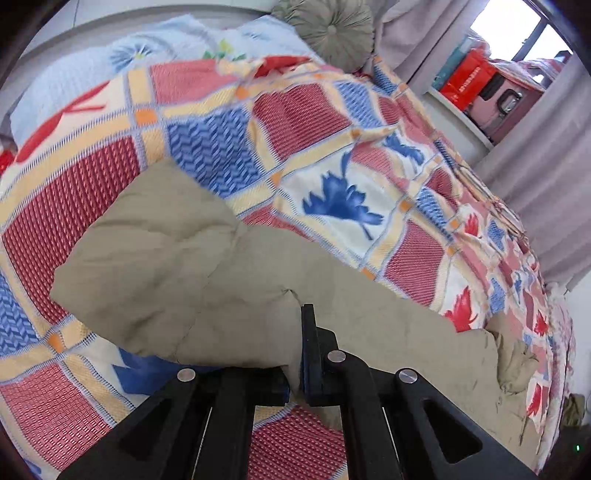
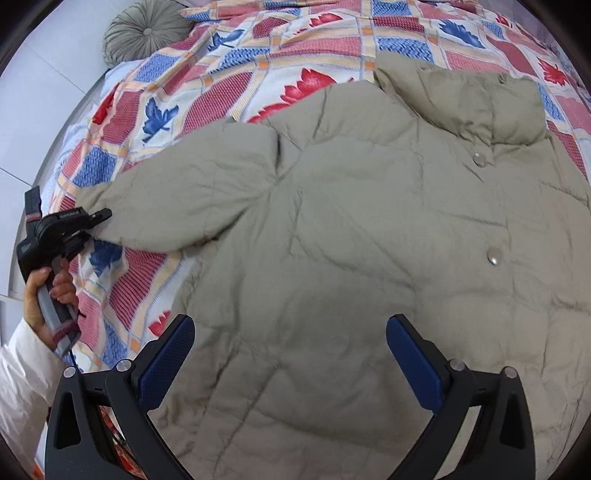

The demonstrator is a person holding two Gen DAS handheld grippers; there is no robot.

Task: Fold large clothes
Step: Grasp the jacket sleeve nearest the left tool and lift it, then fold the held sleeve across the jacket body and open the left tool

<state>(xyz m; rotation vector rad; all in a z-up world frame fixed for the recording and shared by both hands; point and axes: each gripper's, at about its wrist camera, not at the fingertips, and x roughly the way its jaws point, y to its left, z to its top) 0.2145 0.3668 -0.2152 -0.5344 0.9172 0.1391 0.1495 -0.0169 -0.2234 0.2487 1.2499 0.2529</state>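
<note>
Fingers first, since they're closest: the left gripper [image 1: 295, 354] has its jaws pinched right together with a fold of the khaki puffer jacket [image 2: 351, 240] clamped between the blue pads, right at the cuff end of the sleeve [image 1: 147, 266]. From the left wrist view the sleeve puffs out ahead and to the left of the fingertips, and the rest of the jacket runs off to the right along the bed.

Over on the right wrist view, the right gripper [image 2: 291, 354] has its jaws spread wide, blue pads well apart, nothing pinched. It hangs above the lower front of the jacket, so the fabric fills the whole gap between the fingers, but I can't tell if the tips actually touch it.

A bit further out, the jacket lies flat and front-up on the patchwork quilt [image 2: 295, 44], two snap buttons showing, collar [image 2: 472, 103] at the far end. Its sleeve stretches out to the left, where you can see the left gripper biting the cuff, with a hand [image 2: 48, 291] in a white sleeve on the grip.

Way at the back: a round grey-green cushion [image 2: 146, 33] by the head of the bed, plus curtains [image 1: 546, 147] and a window ledge with a red box [image 1: 467, 79].
</note>
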